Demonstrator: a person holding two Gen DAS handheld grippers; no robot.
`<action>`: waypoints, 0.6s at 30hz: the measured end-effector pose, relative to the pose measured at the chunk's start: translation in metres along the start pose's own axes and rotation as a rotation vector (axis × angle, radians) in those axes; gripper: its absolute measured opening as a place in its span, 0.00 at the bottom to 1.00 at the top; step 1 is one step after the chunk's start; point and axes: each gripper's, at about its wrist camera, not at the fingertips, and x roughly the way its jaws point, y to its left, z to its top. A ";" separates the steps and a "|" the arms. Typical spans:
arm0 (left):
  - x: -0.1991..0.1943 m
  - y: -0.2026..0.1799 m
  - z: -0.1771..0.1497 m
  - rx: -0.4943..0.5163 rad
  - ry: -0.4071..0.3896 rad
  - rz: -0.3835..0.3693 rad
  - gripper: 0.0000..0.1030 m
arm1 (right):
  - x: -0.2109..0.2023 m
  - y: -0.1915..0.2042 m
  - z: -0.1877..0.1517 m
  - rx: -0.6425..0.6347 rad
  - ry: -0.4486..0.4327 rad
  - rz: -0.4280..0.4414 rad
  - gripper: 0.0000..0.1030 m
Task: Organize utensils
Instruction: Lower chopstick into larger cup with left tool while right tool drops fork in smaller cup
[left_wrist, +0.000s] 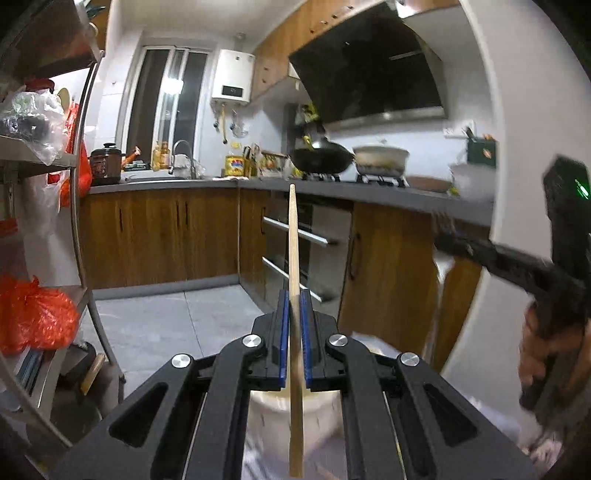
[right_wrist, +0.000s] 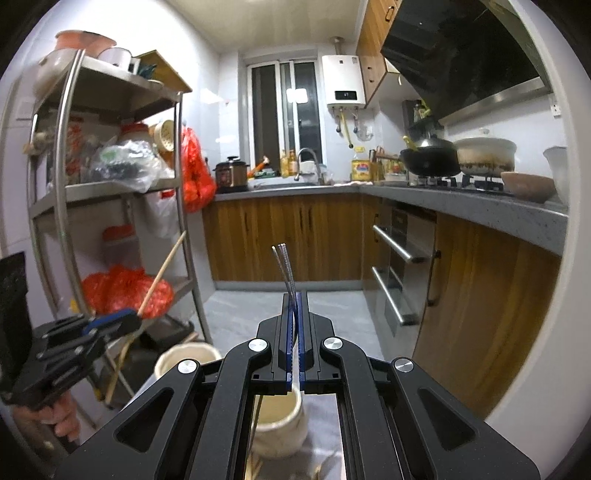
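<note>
My left gripper (left_wrist: 294, 295) is shut on a wooden chopstick (left_wrist: 293, 251) that stands upright, its lower end over a white holder jar (left_wrist: 295, 417) below the jaws. It also shows in the right wrist view (right_wrist: 129, 319), chopstick (right_wrist: 162, 271) tilted. My right gripper (right_wrist: 294, 295) is shut on a metal fork (right_wrist: 284, 269), tines up, above a cream holder jar (right_wrist: 280, 424). A second cream jar (right_wrist: 184, 358) stands to its left. The right gripper appears blurred at the right of the left wrist view (left_wrist: 454, 242).
A steel shelf rack (right_wrist: 66, 206) with orange bags stands on the left. A grey counter (right_wrist: 480, 210) with wok, pot and bowls runs along the right, over wooden cabinets and steel drawer handles (right_wrist: 399, 251). A grey tiled floor (right_wrist: 295, 314) lies ahead.
</note>
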 end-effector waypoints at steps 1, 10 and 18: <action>0.007 0.004 0.004 -0.016 -0.007 0.000 0.06 | 0.003 0.000 0.002 0.000 -0.005 0.000 0.03; 0.062 0.015 0.011 -0.073 -0.014 0.032 0.06 | 0.037 -0.001 0.006 0.011 -0.042 -0.048 0.03; 0.070 0.006 -0.018 -0.040 -0.011 0.054 0.06 | 0.065 -0.001 -0.025 -0.004 0.022 -0.082 0.03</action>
